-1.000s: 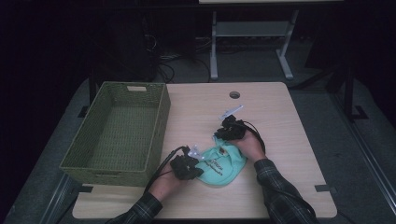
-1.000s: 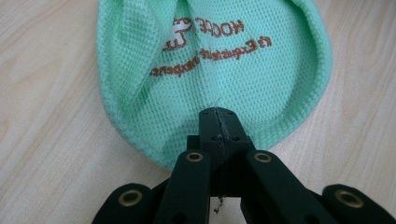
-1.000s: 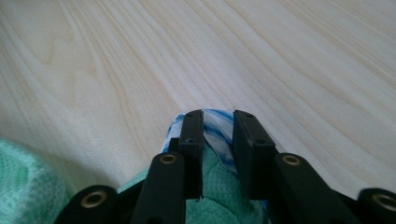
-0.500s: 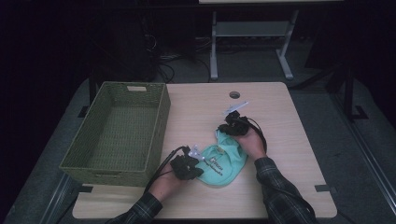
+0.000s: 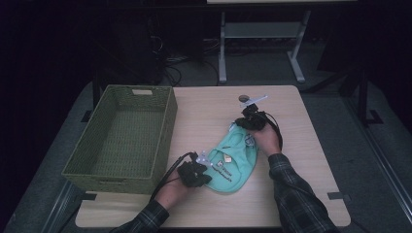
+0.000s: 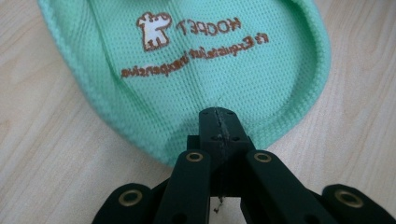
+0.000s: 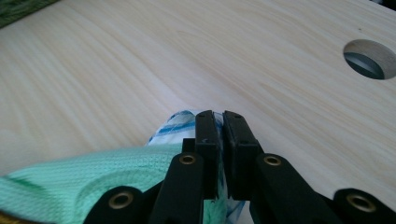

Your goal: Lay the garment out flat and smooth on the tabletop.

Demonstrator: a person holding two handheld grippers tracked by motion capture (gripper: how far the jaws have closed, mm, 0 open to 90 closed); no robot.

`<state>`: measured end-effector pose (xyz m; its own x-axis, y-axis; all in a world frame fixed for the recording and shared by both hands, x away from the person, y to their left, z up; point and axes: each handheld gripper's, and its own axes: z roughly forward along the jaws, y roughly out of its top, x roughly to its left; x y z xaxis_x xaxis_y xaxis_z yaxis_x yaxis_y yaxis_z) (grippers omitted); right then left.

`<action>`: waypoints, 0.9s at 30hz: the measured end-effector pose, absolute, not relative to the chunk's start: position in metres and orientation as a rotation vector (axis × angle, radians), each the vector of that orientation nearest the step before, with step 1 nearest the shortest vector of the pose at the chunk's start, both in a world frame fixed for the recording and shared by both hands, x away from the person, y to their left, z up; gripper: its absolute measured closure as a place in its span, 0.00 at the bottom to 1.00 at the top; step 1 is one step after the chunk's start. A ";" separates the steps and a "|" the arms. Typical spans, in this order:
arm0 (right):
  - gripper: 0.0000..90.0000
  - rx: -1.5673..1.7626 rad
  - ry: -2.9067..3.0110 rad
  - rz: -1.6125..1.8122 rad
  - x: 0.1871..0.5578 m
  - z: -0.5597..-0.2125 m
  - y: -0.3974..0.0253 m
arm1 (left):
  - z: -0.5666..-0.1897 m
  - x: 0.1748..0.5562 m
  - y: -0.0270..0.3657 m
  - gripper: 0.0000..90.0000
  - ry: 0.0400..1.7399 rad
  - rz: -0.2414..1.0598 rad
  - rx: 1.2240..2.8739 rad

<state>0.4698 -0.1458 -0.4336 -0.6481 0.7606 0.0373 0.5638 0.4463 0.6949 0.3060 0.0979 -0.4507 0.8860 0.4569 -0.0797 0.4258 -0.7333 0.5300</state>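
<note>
Looks like a lab or recording studio rather than a home. Dark all round, with light falling only on a pale wooden tabletop (image 5: 209, 111) that has a round cable hole (image 5: 243, 98) near its far edge. Behind it, a tangle of cables (image 5: 180, 63) on grey carpeted floor (image 5: 330, 77) and the white metal legs of a stand (image 5: 262, 43).

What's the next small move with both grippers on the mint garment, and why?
Probably lift both ends together, then carry it left toward the basket. The left gripper is shut on the mint garment at its near hem, and the right gripper is shut on its far edge, so both ends look held. The garment lies on the table and the basket beside it stands open.
</note>
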 end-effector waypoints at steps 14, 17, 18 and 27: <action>0.84 1.210 2.413 1.110 0.473 -0.442 -0.160 | -0.451 0.306 0.098 1.00 0.636 0.077 2.496; 0.84 1.211 2.406 1.127 0.468 -0.434 -0.167 | -0.451 0.306 0.098 1.00 0.636 0.078 2.498; 0.86 1.209 2.407 1.131 0.466 -0.432 -0.169 | -0.450 0.306 0.098 1.00 0.637 0.076 2.501; 1.00 1.161 2.426 1.117 0.439 -0.422 -0.184 | -0.452 0.306 0.098 1.00 0.635 0.084 2.492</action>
